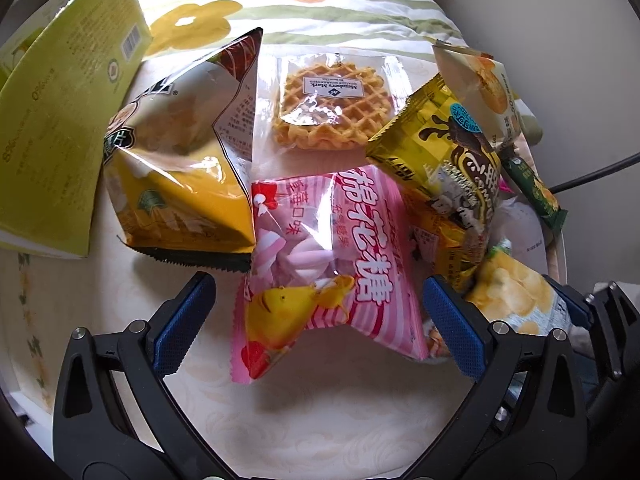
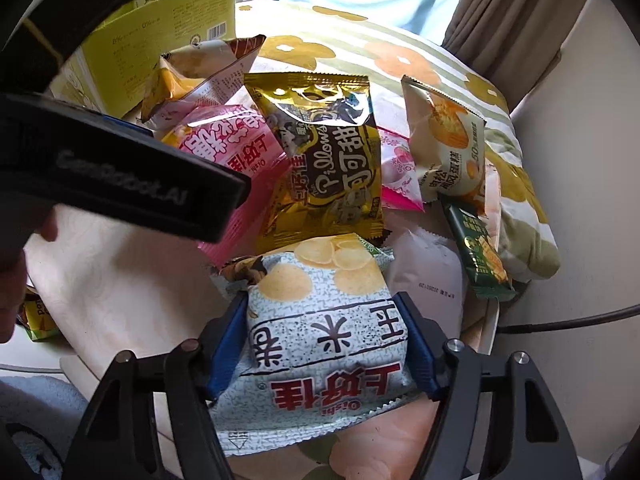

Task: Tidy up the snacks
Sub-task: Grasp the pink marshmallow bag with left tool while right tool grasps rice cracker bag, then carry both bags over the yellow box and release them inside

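A pile of snack packs lies on a cream table (image 1: pixel 320 420). My left gripper (image 1: pixel 320 320) is open, its jaws on either side of a pink marshmallow bag (image 1: pixel 332 264), not touching it. Around it lie a yellow chip bag (image 1: pixel 176 168), a wrapped waffle (image 1: pixel 332 108) and a gold Pillows bag (image 1: pixel 452 160). My right gripper (image 2: pixel 326 344) is shut on a white-green corn chip bag (image 2: pixel 324 332), which also shows at the right of the left wrist view (image 1: pixel 516 296). The gold Pillows bag (image 2: pixel 328 160) and pink bag (image 2: pixel 240 152) lie beyond it.
A yellow-green carton (image 1: pixel 60 128) stands at the left. A floral cushion (image 1: pixel 304 4) lies behind the pile. A cake pack (image 2: pixel 448 140), a dark green bar (image 2: pixel 480 252) and a white pouch (image 2: pixel 428 272) lie at the right. The left gripper's body (image 2: pixel 120 176) crosses the right wrist view.
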`<state>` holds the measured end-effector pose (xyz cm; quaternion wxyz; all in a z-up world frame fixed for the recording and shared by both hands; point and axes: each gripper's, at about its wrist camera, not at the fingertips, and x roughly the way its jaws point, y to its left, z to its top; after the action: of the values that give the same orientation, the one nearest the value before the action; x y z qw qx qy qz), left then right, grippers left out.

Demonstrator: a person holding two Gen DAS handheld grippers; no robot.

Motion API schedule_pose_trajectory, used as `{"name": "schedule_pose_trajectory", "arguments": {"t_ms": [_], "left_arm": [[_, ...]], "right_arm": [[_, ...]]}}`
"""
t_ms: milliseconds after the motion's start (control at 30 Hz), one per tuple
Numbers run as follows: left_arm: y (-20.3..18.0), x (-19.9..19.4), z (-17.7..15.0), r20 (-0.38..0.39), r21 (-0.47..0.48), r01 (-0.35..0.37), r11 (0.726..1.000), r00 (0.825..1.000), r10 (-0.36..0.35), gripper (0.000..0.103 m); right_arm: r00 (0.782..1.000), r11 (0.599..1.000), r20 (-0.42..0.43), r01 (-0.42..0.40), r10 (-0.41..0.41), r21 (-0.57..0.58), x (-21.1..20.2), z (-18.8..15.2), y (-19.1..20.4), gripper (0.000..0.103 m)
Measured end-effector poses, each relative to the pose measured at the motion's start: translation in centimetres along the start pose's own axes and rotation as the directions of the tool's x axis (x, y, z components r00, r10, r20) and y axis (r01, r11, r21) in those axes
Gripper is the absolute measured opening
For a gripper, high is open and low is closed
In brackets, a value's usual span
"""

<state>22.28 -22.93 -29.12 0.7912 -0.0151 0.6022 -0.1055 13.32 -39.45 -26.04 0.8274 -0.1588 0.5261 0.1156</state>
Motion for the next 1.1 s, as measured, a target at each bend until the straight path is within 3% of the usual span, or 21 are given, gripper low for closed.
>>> {"name": "schedule_pose_trajectory", "arguments": {"t_ms": [200,367,433,533,1100], "left_arm": [[0.3,1.3,0.3,-0.019,-0.019,0.016,1.000,1.000,-0.017,0.102],[0.4,2.2,0.3,-0.040,-0.024,0.064,0.998,0.997,-0.065,0.088],[0.4,2.2,0.3,-0.042,-0.014,0.063,0.998,0.997,-0.064,0.077],[0.4,2.2,0.4,-0.046,-0.009,0.069,0.998,0.997,-0.070,0.073],[1.4,-1.3,-1.5,-0.029,-0.040,0.087,0.995,0.996,-0.089,0.072]], "right_arm": [[1.000,1.000,0.001,0.003,-0.003,0.016,-0.7,-0.2,0.2,0.066],[1.000,0.999,-0.009,0.009,-0.008,0.031,-0.1,-0.2,-0.5,0.066],[1.000,0.999,-0.011,-0.002,0.003,0.047,0.0,-0.3,-0.8,0.066],[1.000,0.998,-0.001,-0.019,0.020,0.066,-0.1,-0.3,-1.1,0.066],[0.999,0.998,0.052,-0.016,0.013,0.063,-2.9,-0.7,-1.3,0.066]]}}
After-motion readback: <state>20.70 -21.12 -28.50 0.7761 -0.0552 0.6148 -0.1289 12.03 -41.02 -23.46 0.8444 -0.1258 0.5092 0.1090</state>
